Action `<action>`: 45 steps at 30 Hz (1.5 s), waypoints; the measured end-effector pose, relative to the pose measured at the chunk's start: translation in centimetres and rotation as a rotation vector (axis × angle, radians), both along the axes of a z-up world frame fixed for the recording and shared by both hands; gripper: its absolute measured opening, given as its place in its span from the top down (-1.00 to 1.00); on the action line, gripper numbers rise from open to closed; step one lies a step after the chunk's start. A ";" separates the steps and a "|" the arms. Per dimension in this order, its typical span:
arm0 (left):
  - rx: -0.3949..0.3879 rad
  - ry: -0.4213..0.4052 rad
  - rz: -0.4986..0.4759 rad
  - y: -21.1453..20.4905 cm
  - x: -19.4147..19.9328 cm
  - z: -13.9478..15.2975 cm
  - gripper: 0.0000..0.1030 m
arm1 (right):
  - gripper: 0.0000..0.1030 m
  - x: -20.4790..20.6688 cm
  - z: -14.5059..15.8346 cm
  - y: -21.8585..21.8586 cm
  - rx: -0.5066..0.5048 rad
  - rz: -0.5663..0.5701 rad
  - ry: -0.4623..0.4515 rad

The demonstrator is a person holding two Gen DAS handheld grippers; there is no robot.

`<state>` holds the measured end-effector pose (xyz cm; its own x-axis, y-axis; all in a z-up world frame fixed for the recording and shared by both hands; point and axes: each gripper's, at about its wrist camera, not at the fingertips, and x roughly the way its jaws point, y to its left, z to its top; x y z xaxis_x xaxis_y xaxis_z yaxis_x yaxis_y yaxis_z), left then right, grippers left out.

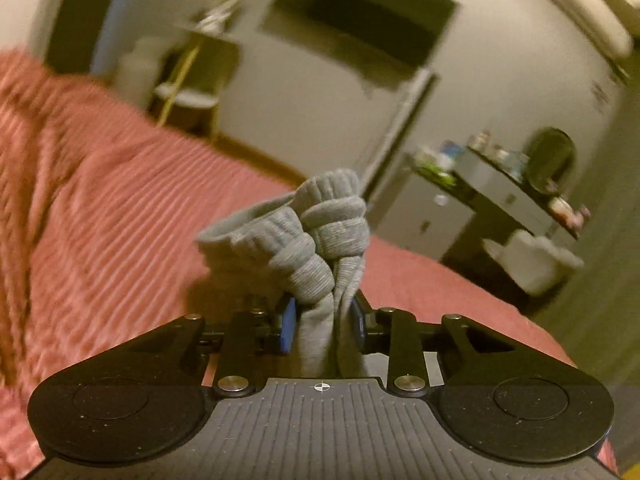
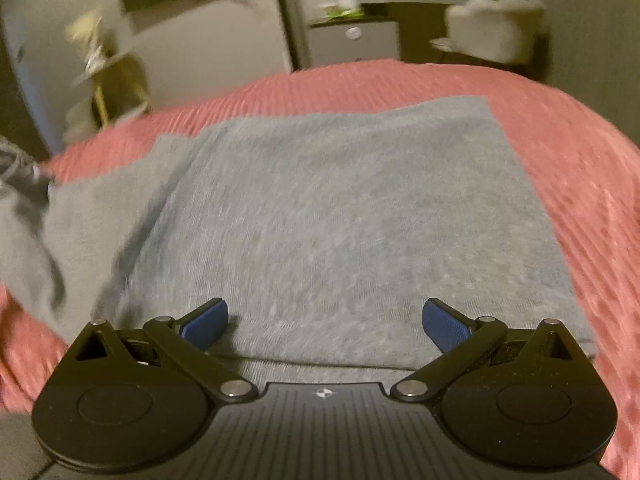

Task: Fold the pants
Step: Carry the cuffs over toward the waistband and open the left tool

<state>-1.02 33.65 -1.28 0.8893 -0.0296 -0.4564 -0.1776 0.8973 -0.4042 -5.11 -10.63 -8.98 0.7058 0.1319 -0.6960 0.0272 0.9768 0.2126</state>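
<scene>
We saw the grey pants [image 2: 340, 216] spread flat on the pink ribbed bedspread [image 2: 580, 152], a broad folded panel filling most of the right wrist view. Its far edge ran straight from 10 to 1 o'clock, its right edge dropped toward 4 o'clock, and a near fold line lay just ahead of the gripper body. Bare bedspread showed beyond the far and right edges, so there was open room at 12 through 3 o'clock; the bed's edge curved past that, with a cabinet [image 2: 352, 40] and pale chair [image 2: 492, 28] well apart behind it. At 9 o'clock the cloth lifted off the bed in a blurred fold, so the long axis ran roughly 9 to 3. The right gripper [image 2: 324, 320] hovered low over the near part, jaws spread wide, nothing between them. In the left wrist view the left gripper [image 1: 324, 320] pinched a bunched ribbed cuff [image 1: 304, 232] of the pants between its blue pads, the bunch pointing toward 12 o'clock, raised above the bedspread [image 1: 100, 220]. Whether the cuff touched the bed we couldn't tell.
</scene>
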 end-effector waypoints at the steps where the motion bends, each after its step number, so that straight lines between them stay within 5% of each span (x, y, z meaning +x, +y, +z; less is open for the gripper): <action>1: 0.020 -0.008 -0.033 -1.0 0.2 0.7 0.43 | -1.00 -0.2 0.2 -0.6 0.038 -0.019 -0.009; 4: 0.080 0.033 -0.038 -3.3 1.6 0.5 0.43 | -1.00 -0.4 0.4 -2.3 0.109 -0.058 0.003; 9: -0.063 0.192 0.032 -1.7 2.6 -4.1 0.44 | -1.00 -1.3 0.2 -3.1 0.112 -0.027 -0.013; 10: -0.081 0.207 0.044 -1.2 2.0 -5.0 0.40 | -1.00 -1.3 0.0 -3.1 0.105 -0.020 -0.014; 12: -0.100 0.232 0.066 -0.3 1.1 -6.3 -0.10 | -1.00 -1.0 -0.2 -2.8 0.083 -0.010 -0.008; 16: -0.128 0.243 0.058 0.5 -0.5 -6.6 -0.15 | -1.00 -0.4 -0.4 -2.5 0.069 0.002 -0.006; 20: 0.002 0.181 -0.005 -1.7 0.7 -4.3 -0.72 | -1.00 -0.2 -0.7 -2.5 0.074 -0.008 -0.009; 22: 0.043 0.188 -0.008 -2.6 2.2 -4.1 -0.75 | -1.00 0.0 -0.7 -2.4 0.068 -0.009 -0.006; 25: -0.007 0.210 -0.034 -3.8 4.4 -3.9 -0.77 | -1.00 -0.3 -0.7 -2.5 0.066 0.001 -0.011; 29: 0.170 0.312 -0.046 -7.5 7.4 -4.1 -0.82 | -1.00 -0.3 -0.9 -2.4 0.058 -0.002 -0.013; 34: 0.384 0.452 0.018 -10.4 10.9 -5.7 -0.75 | -1.00 -0.4 -1.0 -2.2 0.026 0.018 -0.018; 36: 0.421 0.492 0.049 -10.6 11.9 -6.7 -0.51 | -1.00 -0.4 -1.0 -2.3 0.034 0.017 -0.021; 37: 0.416 0.506 0.050 -10.5 12.0 -7.2 -0.37 | -1.00 -0.4 -1.0 -2.4 0.039 0.015 -0.023; 39: 0.397 0.520 0.049 -9.8 12.4 -7.9 0.25 | -1.00 -0.4 -1.1 -2.5 0.042 0.015 -0.028; 42: 0.324 0.484 0.040 -8.5 11.5 -7.4 0.53 | -1.00 -0.3 -1.1 -2.5 0.041 0.015 -0.033; 45: 0.219 0.399 0.075 -6.5 9.3 -5.7 0.60 | -1.00 -0.3 -0.9 -2.9 0.076 0.003 -0.035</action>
